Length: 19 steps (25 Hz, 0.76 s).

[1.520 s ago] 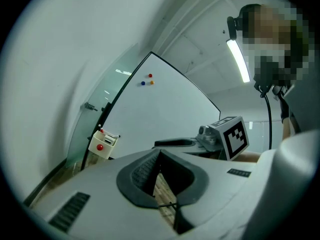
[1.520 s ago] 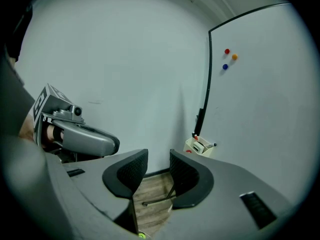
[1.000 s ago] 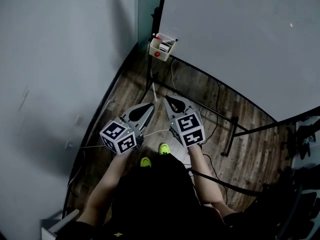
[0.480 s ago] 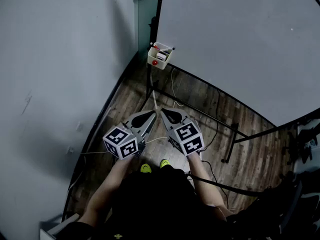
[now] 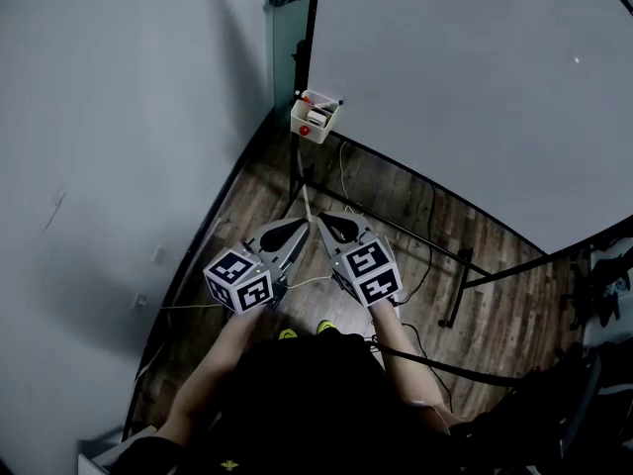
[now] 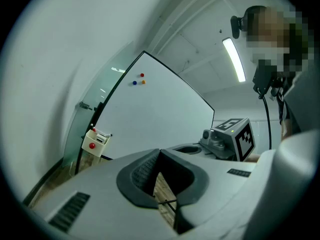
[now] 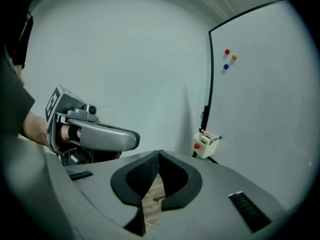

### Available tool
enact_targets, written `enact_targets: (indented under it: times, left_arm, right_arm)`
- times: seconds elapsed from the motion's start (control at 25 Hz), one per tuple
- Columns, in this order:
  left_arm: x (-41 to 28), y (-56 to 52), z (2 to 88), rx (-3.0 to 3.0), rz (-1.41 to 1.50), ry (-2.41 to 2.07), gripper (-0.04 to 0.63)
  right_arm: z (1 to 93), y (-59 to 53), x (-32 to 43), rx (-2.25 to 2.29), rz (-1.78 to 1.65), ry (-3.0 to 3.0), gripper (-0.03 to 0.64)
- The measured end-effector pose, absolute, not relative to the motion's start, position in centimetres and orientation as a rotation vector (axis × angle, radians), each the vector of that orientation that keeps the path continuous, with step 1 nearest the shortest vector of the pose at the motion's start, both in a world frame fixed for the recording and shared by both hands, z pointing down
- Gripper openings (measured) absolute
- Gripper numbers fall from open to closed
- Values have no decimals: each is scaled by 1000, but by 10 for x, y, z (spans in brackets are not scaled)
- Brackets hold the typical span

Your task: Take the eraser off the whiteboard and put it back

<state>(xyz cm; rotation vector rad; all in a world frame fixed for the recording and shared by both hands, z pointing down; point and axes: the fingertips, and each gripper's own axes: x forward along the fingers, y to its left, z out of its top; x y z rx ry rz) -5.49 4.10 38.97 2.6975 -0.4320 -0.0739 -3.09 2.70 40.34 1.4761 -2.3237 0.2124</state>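
The head view is dim and cool: the wooden floor [image 5: 396, 196] is dark, and the grey wall [image 5: 119, 117] is evenly lit, with a soft shadow lower down. Light comes from a ceiling strip lamp [image 6: 234, 59], which glares white in the left gripper view. The whiteboard [image 5: 475, 87] reads flat grey, without hot spots. Both gripper views are fisheye, with black vignetted corners and bowed straight lines. The tiny magnets [image 7: 227, 59] look slightly soft, perhaps from the low light
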Motion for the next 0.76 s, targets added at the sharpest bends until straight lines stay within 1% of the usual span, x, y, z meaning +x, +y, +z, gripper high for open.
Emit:
enact_targets:
  times: [0.76]
  left_arm:
    - [-50,44,385,2699,-83,-427,15]
  right_arm:
    - [400,30,-24,1491,212,-2310,17]
